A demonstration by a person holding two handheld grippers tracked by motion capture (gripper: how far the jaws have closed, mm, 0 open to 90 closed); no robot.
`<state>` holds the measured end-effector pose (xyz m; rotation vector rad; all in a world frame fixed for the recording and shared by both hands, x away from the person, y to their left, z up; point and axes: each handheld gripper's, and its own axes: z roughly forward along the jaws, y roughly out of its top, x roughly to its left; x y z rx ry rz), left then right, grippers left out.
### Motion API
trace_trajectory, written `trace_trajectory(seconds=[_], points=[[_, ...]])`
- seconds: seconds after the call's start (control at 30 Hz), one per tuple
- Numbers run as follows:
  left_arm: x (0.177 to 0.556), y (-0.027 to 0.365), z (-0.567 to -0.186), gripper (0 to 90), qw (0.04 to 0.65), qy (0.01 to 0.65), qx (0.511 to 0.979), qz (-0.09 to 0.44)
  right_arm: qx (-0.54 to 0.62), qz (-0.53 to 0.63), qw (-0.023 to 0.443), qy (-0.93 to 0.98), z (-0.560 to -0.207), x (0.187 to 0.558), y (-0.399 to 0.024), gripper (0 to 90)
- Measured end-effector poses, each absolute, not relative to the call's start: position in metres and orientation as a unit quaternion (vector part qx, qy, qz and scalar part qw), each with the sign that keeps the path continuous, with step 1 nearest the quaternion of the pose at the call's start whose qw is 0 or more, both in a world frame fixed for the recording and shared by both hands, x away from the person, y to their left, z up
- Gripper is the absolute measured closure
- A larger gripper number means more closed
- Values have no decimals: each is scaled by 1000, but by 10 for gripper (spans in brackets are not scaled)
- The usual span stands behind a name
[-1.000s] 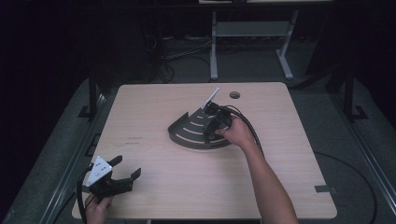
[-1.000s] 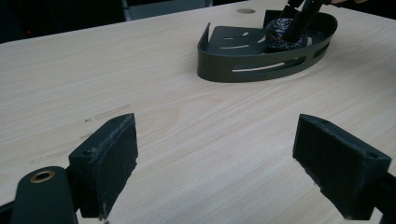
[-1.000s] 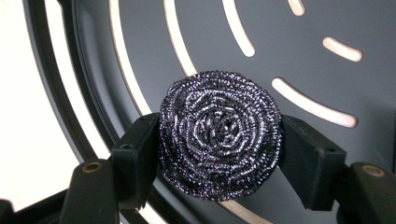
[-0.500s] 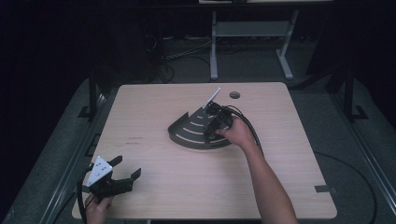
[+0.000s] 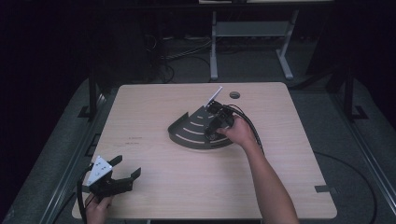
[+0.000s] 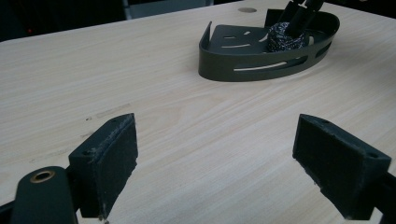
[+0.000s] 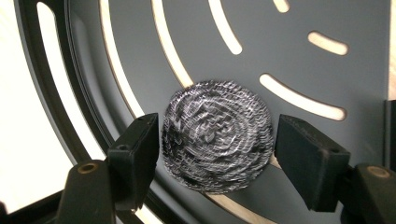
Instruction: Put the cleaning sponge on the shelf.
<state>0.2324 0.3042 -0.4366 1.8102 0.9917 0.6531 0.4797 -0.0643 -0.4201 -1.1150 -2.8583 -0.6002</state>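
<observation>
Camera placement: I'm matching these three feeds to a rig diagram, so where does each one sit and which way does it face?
High view: above the person's side, looking forward and down on the table; both forearms, left gripper and right gripper show.
Left gripper view: rides the left gripper, low over the tabletop, looking across at the tray; its two open jaws show.
Right gripper view: rides the right gripper, looking down into the tray at the steel scourer, between its jaws, which have just been opening.
Shared: all three show the slotted dark tray.

Left gripper (image 6: 224, 177) low over pale wooden table (image 6: 140, 70), jaws wide apart with bare tabletop between, far right a dark slotted corner tray (image 6: 243, 60) holding a steel wool scourer (image 6: 283, 37), right gripper (image 6: 299, 16) reaching down onto it
</observation>
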Motion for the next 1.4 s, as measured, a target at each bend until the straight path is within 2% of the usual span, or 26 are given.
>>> trace_trajectory(seconds=[0.43,0.9,1.4], points=[[234,302,-437,133,466,405,740,267,-356,-195,8,-914,-415,478,-71,275],[234,303,-437,133,467,404,741,265,-358,-211,4,-909,-401,472,-79,211],[233,300,-437,132,466,401,742,268,-354,-227,-10,-907,-378,451,-100,187]])
